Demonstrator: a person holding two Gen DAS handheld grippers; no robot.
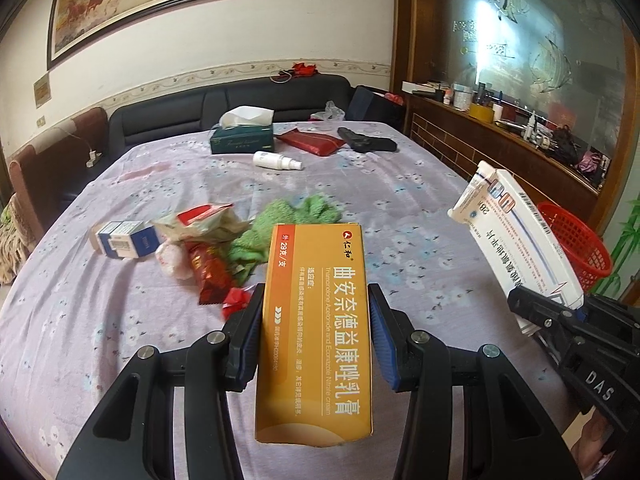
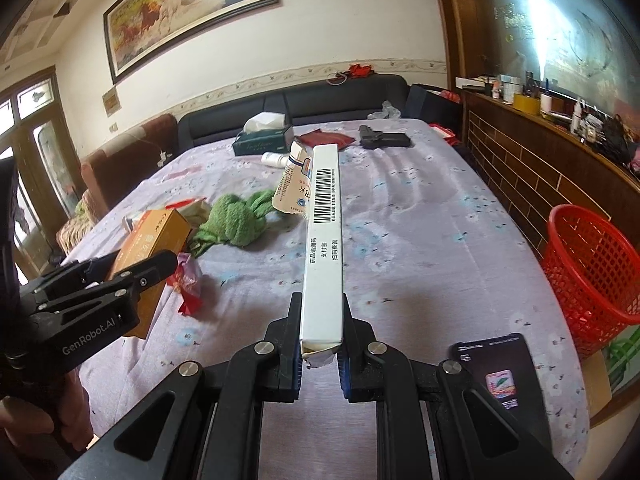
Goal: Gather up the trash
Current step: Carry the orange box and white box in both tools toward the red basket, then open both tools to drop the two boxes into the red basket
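Held aloft over the counter (image 1: 420, 240), orange carton (image 1: 318, 320) clamped in left gripper (image 1: 316, 344), white carton (image 2: 324, 256) in right gripper (image 2: 320, 354), red basket (image 2: 592, 276) at three o'clock; judged light, crushable, best pinched across broad faces.

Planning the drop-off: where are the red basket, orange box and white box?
red basket (image 2: 592, 276), right wrist view, mesh wall.
orange box (image 1: 316, 332), left wrist view, printed front face.
white box (image 2: 324, 248), right wrist view, barcode edge.

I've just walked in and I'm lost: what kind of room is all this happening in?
Most likely a home living room. A dark sofa runs along the wall under a framed horse painting, and a table in a flowered cloth carries household clutter, including a tissue box.
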